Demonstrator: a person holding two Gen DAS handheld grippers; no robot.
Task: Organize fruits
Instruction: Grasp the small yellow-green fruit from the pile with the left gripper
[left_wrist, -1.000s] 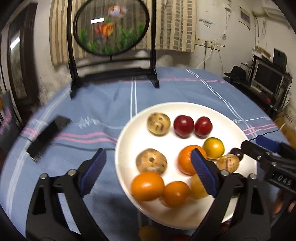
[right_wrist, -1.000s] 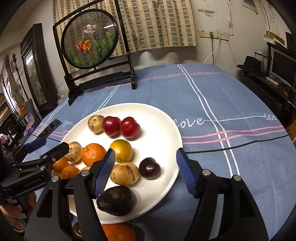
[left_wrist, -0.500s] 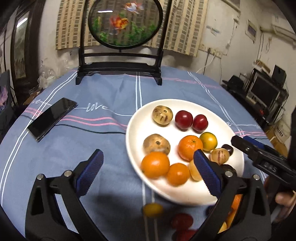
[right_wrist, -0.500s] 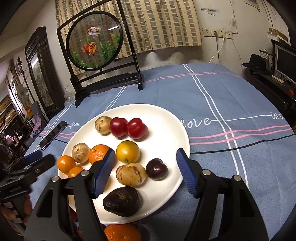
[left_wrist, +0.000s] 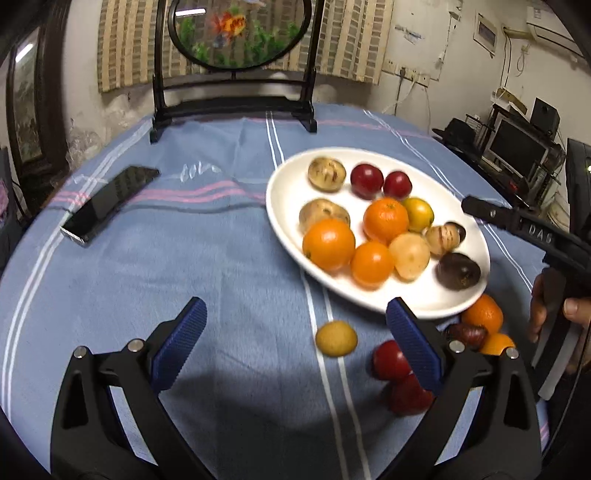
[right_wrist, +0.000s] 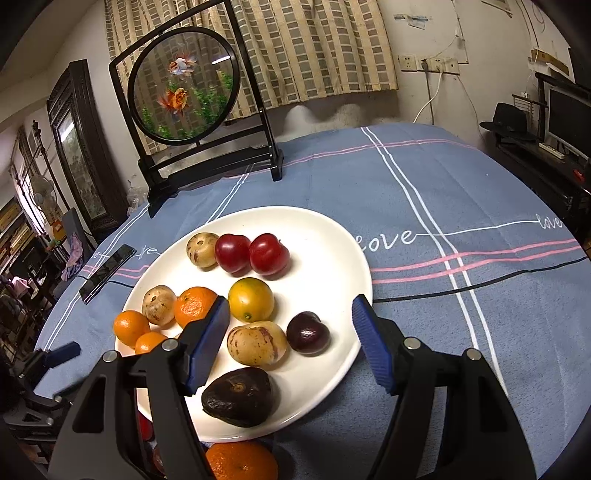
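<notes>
Your left gripper (left_wrist: 295, 347) gapes wide over bare blue striped tablecloth (left_wrist: 207, 266); loose yellow fruit (left_wrist: 336, 338) lies near the white oval plate (left_wrist: 284, 206). Your right gripper (right_wrist: 290, 341) gapes empty above that plate's near rim.

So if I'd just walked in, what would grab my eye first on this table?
Most likely the big white plate on the blue striped tablecloth, heaped with oranges, red plums and speckled tan fruit. Behind it, at the table's far edge, stands a round goldfish screen in a black frame. A few fruits, like a small yellow one, lie loose on the cloth in front of the plate.
</notes>
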